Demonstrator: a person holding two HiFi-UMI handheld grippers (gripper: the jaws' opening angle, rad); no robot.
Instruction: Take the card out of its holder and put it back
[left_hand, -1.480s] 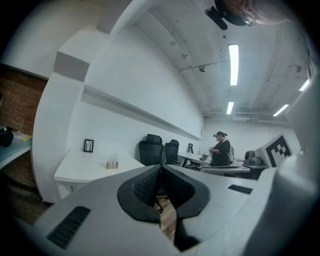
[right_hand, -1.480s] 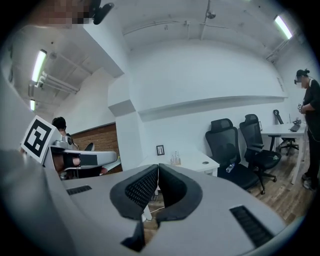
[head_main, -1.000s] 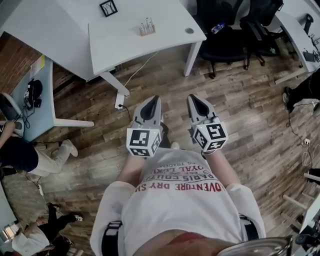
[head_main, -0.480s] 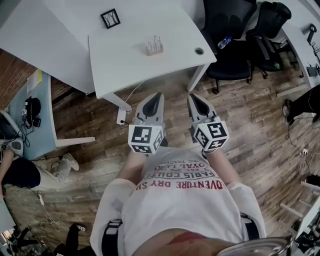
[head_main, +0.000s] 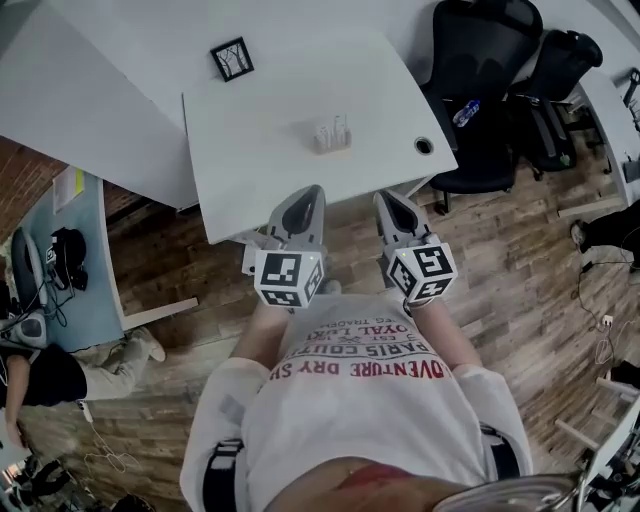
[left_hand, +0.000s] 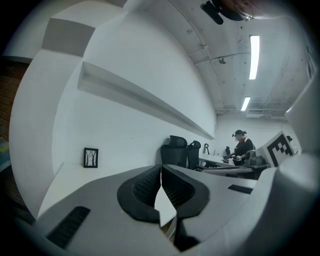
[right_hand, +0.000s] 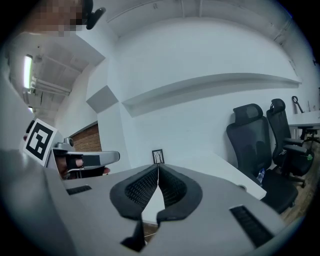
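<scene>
A small holder (head_main: 332, 136) with an upright card in it stands on the white table (head_main: 270, 150), near its front edge. Both grippers are held side by side in front of the person's chest, short of the table's front edge and pointing at it. My left gripper (head_main: 312, 192) is shut with nothing between its pads. My right gripper (head_main: 385, 197) is shut and empty too. In the left gripper view the jaws (left_hand: 161, 168) meet over the tabletop; in the right gripper view the jaws (right_hand: 158, 168) meet likewise. Neither gripper view shows the holder.
A small black picture frame (head_main: 232, 58) stands at the table's far left, also seen as the frame (left_hand: 91, 157) and the frame (right_hand: 158, 156). A cable hole (head_main: 425, 146) is at the table's right corner. Black office chairs (head_main: 500, 70) stand to the right. A person (head_main: 40, 375) sits at lower left.
The table and holder have slid down and nearer in the head view, and the table's front edge now reaches the gripper tips. Both grippers stay shut, side by side.
</scene>
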